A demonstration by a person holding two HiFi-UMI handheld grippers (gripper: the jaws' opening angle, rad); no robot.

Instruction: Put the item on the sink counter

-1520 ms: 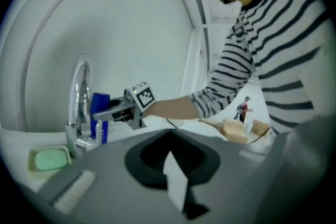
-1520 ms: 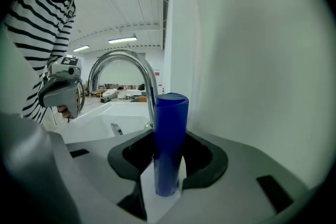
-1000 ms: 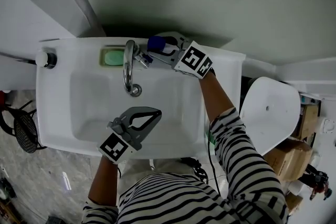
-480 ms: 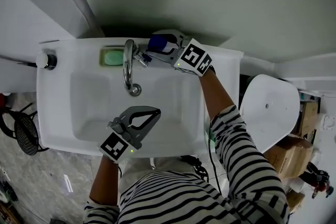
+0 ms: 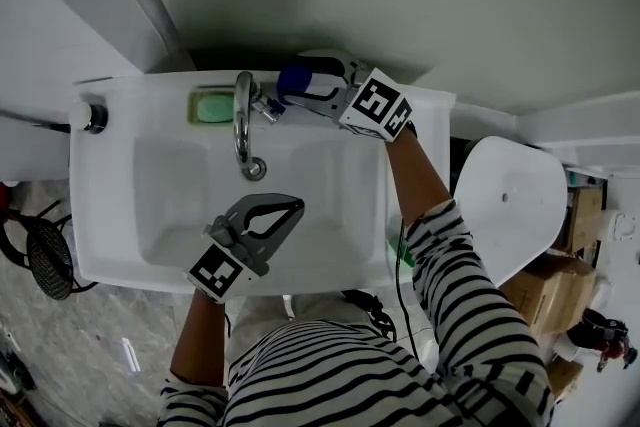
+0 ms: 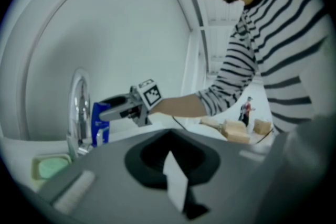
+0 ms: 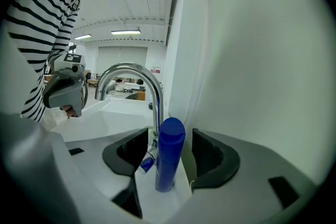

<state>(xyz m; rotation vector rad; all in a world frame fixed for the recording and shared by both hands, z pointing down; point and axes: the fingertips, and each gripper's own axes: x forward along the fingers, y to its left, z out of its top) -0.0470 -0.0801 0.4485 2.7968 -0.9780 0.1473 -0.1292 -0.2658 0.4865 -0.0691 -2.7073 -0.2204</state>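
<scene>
shirt (image 5: 330, 375): was black-and-white horizontal stripes, pretty loose fit
sleeves (image 5: 440, 245): same stripes, ended near the elbows

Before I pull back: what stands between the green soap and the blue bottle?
The chrome faucet stands between green soap and blue bottle, seen in the head view.

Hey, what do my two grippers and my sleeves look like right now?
The left gripper and right gripper are grey, with tapering two-jaw fronts; each carries a white cube with black square markers. The right one's jaws are opening, the blue bottle between them. The sleeves are black-and-white striped.
</scene>
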